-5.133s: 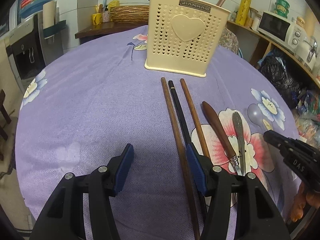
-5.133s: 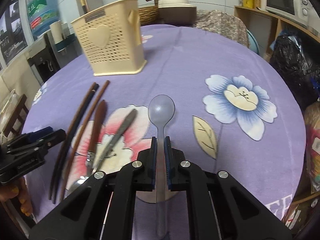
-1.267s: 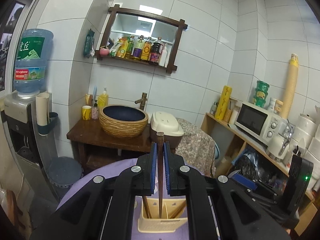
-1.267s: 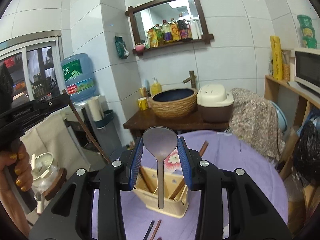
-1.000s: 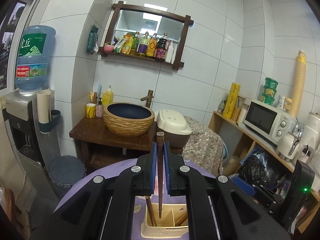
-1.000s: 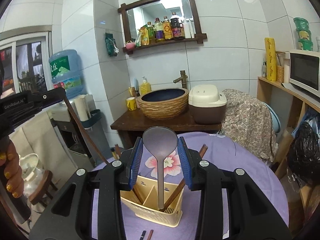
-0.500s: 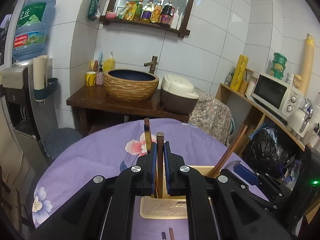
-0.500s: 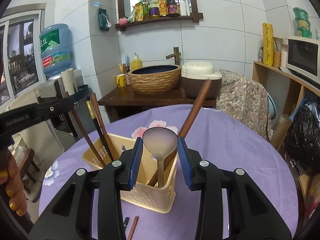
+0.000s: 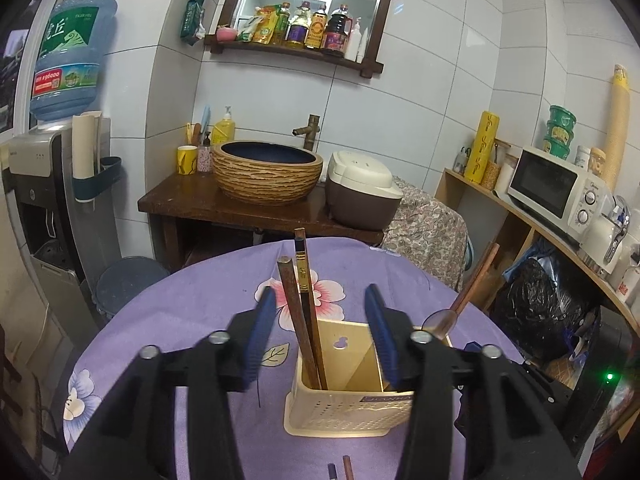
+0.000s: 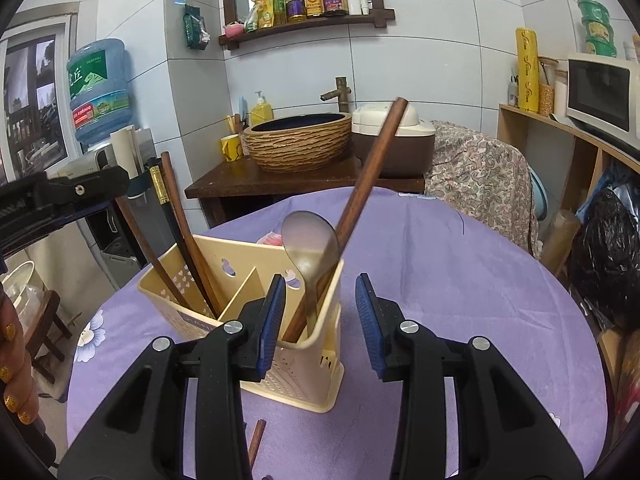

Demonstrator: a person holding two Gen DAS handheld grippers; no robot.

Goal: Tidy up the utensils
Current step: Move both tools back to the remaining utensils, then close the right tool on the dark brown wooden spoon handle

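Both grippers, left gripper (image 9: 320, 336) and right gripper (image 10: 321, 320), have released: jaws wide, empty. Chopstick (image 9: 294, 312) and spoon (image 10: 310, 248) now stand in the holder (image 10: 320, 360). Remaining chopsticks beside holder: light, stiff, slippery; grip mid-shaft.

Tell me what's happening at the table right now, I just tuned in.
A person is sorting utensils into a cream holder on the purple table. Both grippers are open and empty: the left gripper sits over the compartment with the chopsticks, the right gripper beside the spoon standing in the other compartment next to a wooden handle. Two chopstick ends remain on the cloth.
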